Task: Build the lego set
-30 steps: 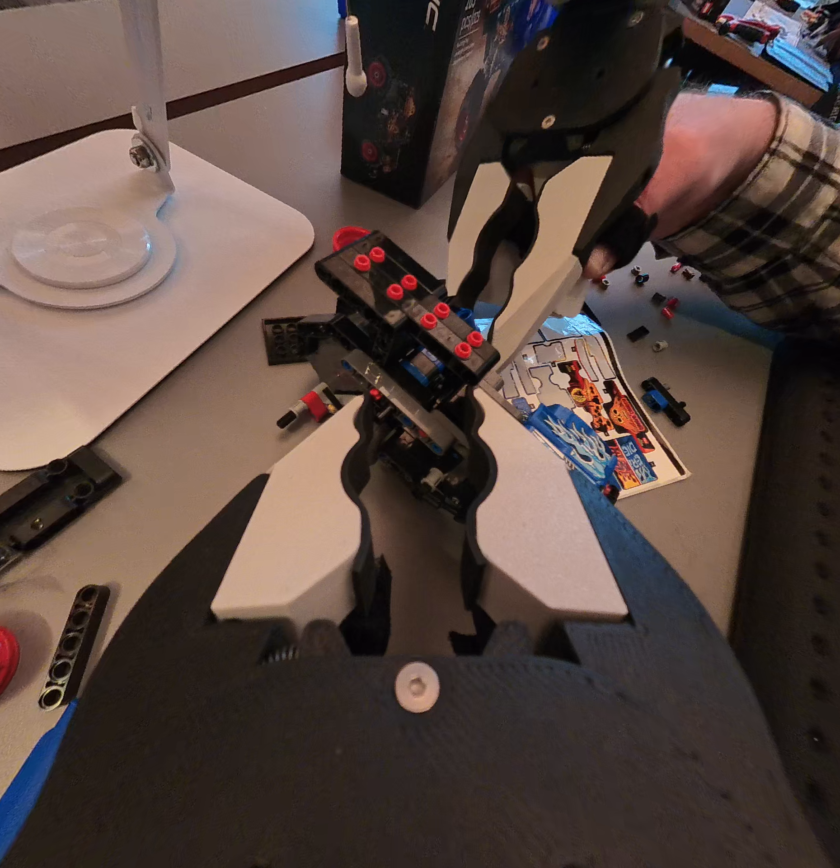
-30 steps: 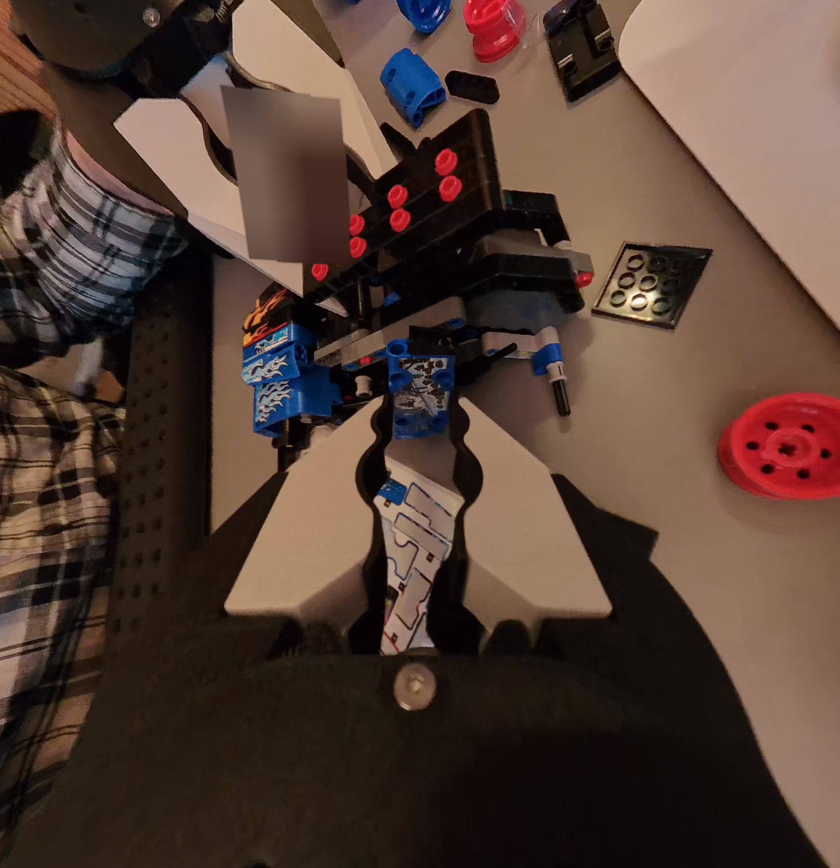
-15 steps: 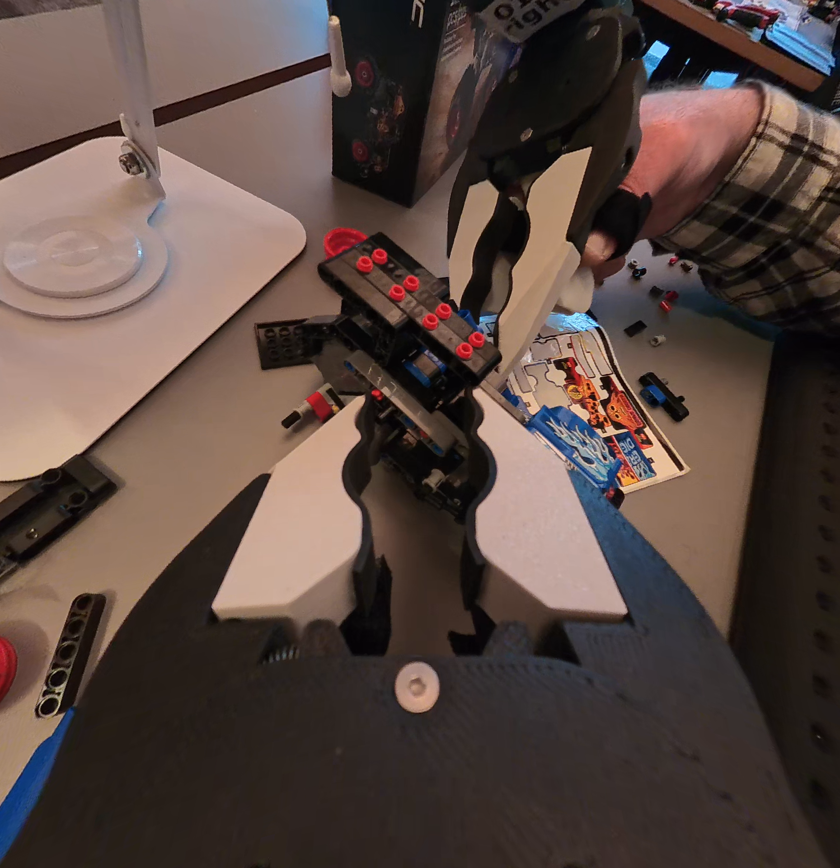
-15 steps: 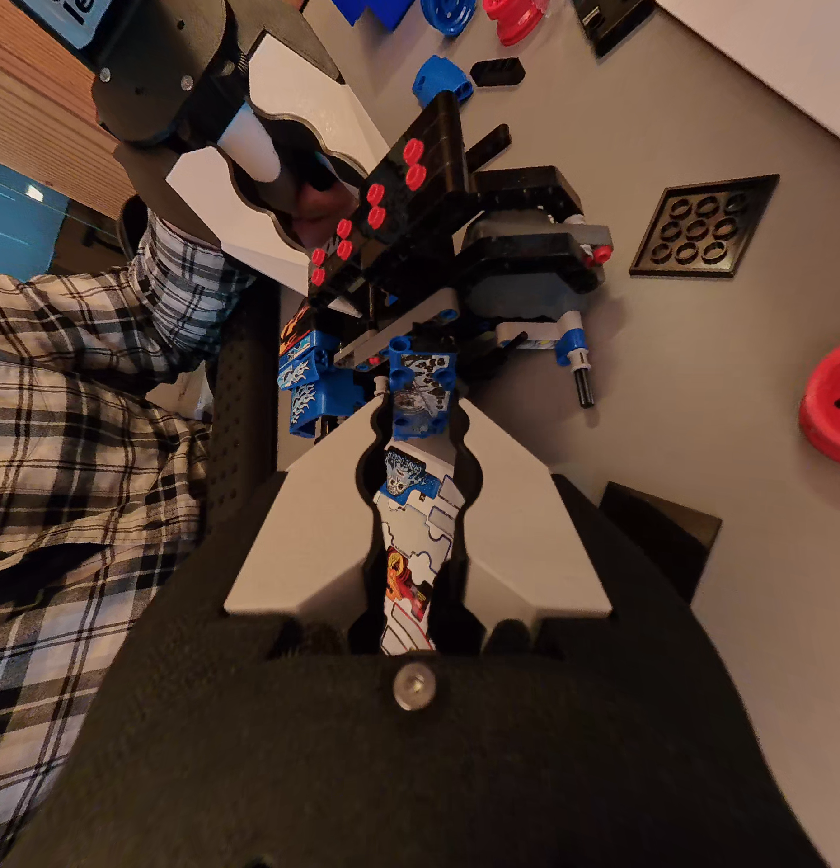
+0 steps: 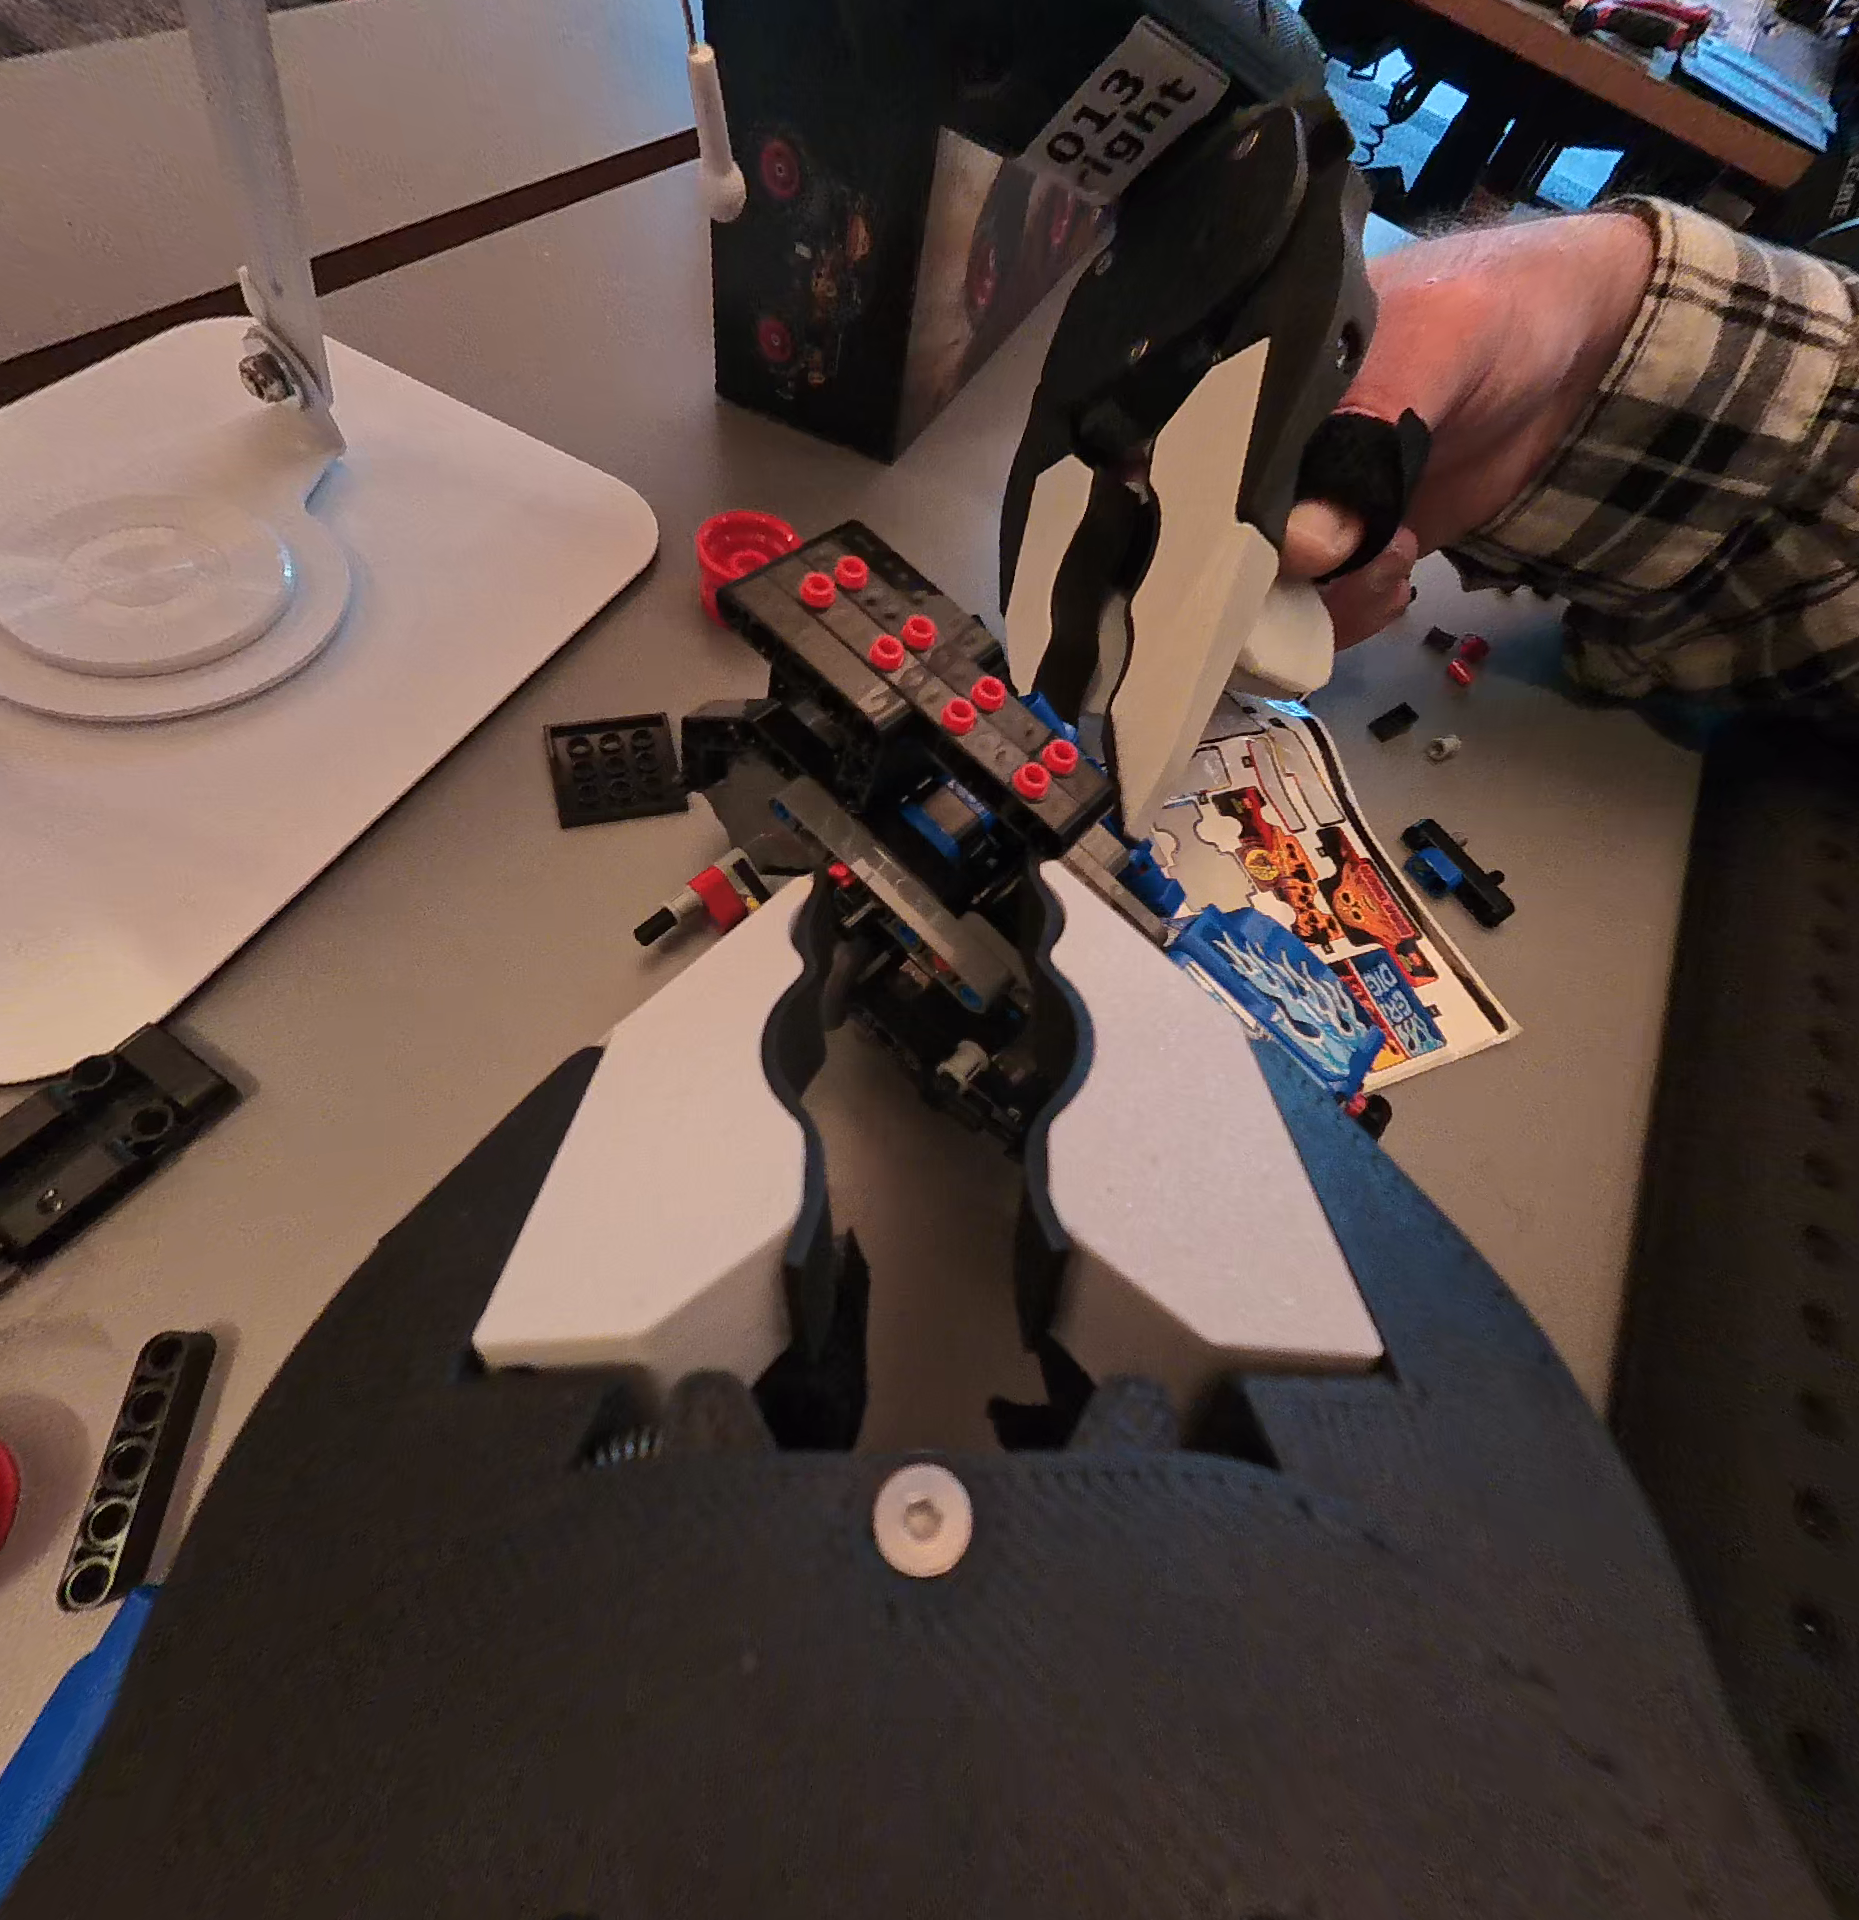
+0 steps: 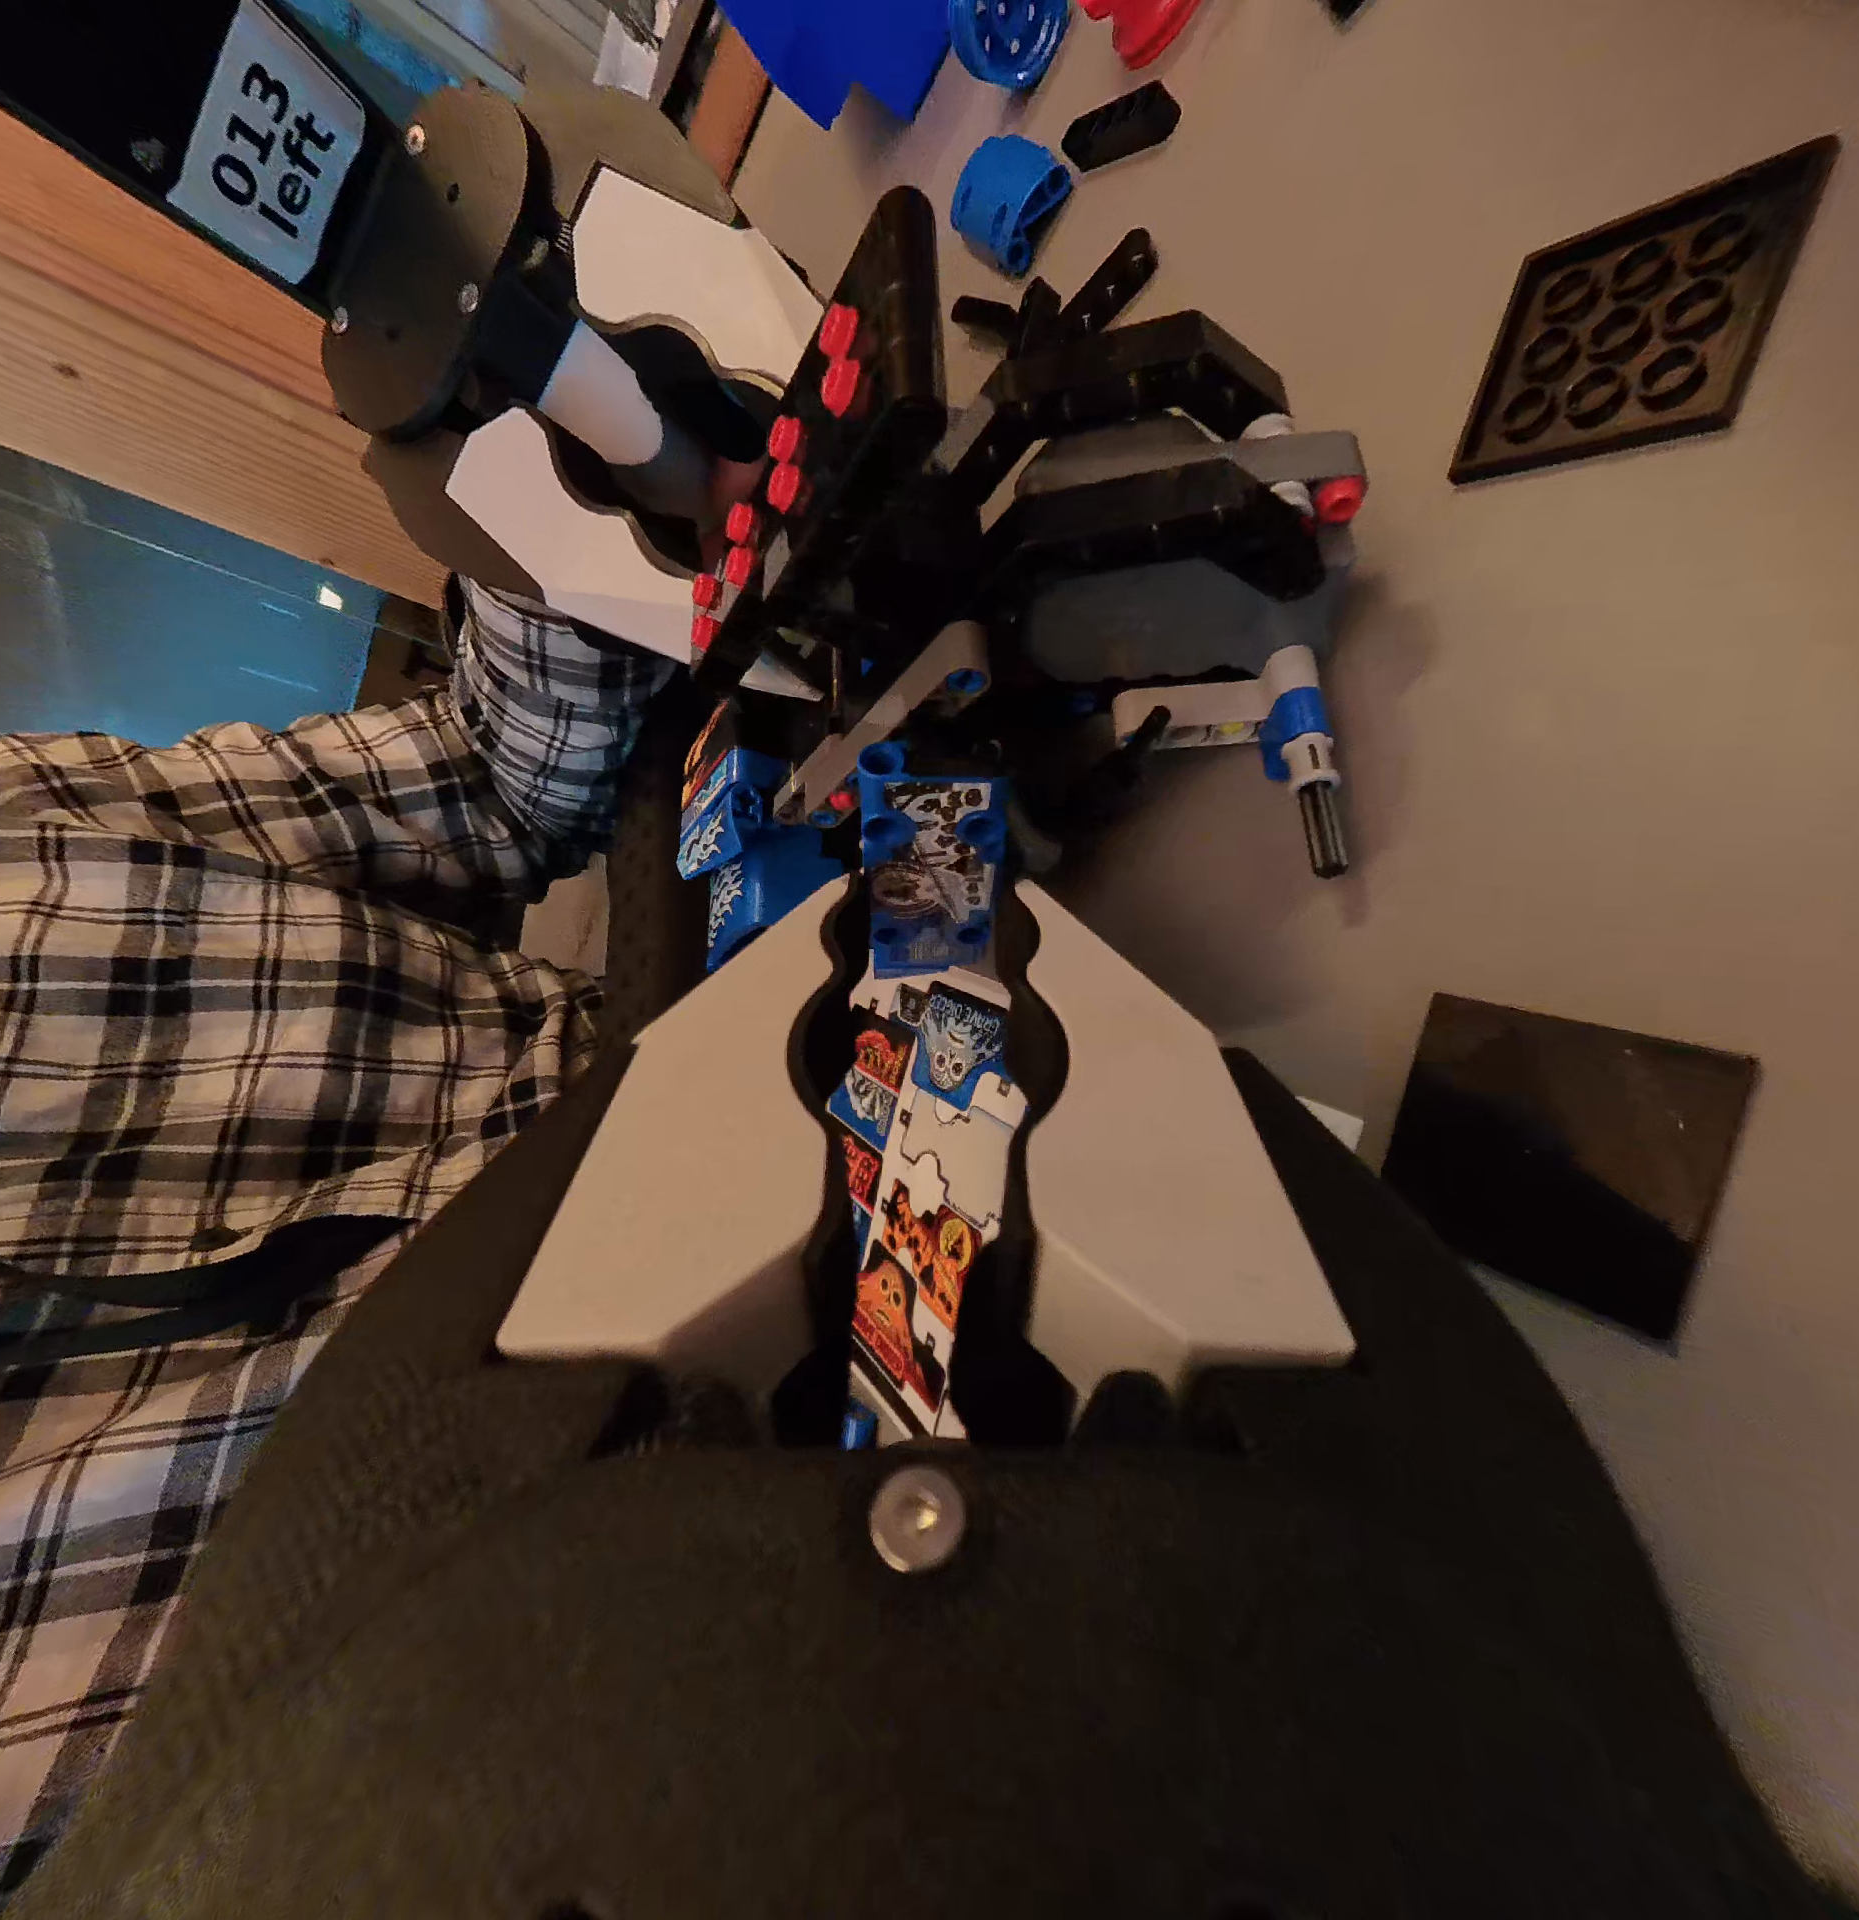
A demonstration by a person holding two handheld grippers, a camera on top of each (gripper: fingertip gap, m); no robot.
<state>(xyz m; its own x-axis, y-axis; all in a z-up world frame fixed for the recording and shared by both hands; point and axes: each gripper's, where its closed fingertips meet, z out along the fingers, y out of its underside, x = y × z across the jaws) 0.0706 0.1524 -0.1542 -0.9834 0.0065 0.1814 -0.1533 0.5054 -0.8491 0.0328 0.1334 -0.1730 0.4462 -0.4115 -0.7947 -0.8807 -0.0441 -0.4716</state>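
Left gripper (image 5: 925,914) clamped on the near end of the black lego model (image 5: 904,769), right gripper (image 6: 930,914) closed on a blue printed panel (image 6: 930,862) at the model's side, model on the grey bench (image 5: 437,987), sticker sheet (image 5: 1320,883) beside the model, black box (image 5: 852,229) behind.

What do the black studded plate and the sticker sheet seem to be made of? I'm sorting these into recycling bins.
The black studded plate looks like hard moulded plastic: crisp square edges, evenly formed round sockets, a dull sheen. The sticker sheet looks like thin glossy printed paper or film: it lies flat, with cut outlines and a white border. Which, I cannot tell.
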